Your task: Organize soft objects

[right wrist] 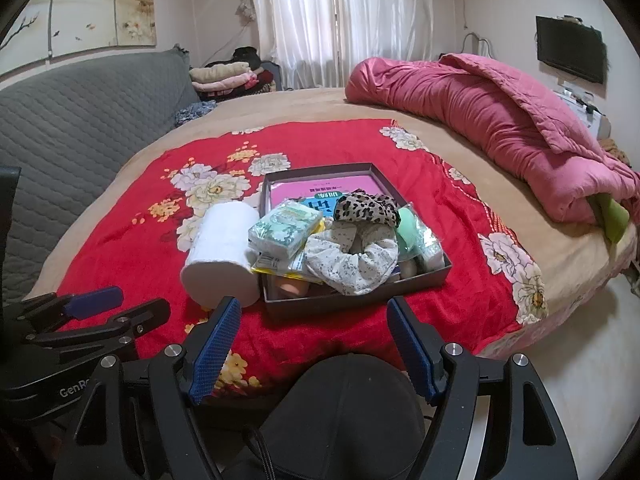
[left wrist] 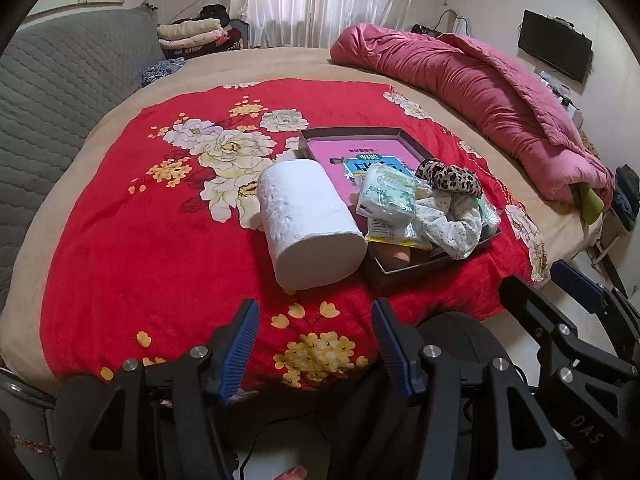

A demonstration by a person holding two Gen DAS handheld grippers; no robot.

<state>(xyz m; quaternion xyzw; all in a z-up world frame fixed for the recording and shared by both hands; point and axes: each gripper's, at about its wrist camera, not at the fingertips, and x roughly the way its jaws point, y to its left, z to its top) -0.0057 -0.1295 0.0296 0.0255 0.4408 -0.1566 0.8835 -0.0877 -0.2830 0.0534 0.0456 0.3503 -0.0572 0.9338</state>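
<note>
Grippers first: the left gripper (left wrist: 316,344) hangs over the near edge of the bed with its blue-padded jaws parted about halfway and nothing between them; the right gripper (right wrist: 314,346) stands beside it, jaws spread wide, likewise empty. Each shows in the other's view — the right at the right edge of the left wrist view, the left at the left edge of the right wrist view.

Just beyond the pads lies a red floral blanket (left wrist: 120,240) spread on the beige bed. On it, near and slightly left, a white toilet-paper roll (left wrist: 310,220) lies on its side, its flat end toward the cameras, touching or just beside the left wall of a shallow dark box (right wrist: 360,304). The box already holds a pink booklet on its floor, a green-printed tissue pack (right wrist: 286,228), a leopard-print scrunchie (right wrist: 366,206), a pale floral scrunchie (right wrist: 352,260), and a mint-green soft item in clear wrap (right wrist: 412,228) at its right side. Far right, a pink quilt (left wrist: 480,80) is bundled up, well apart from the work.

By the look of it, the sorting is well along — the roll is the one soft thing outside the box. Neither gripper has started a reach. The next move likely calls for the left gripper to open wider than the roll's girth, close gently across its sides so it does not crush, and lift it into the free far part of the box.
</note>
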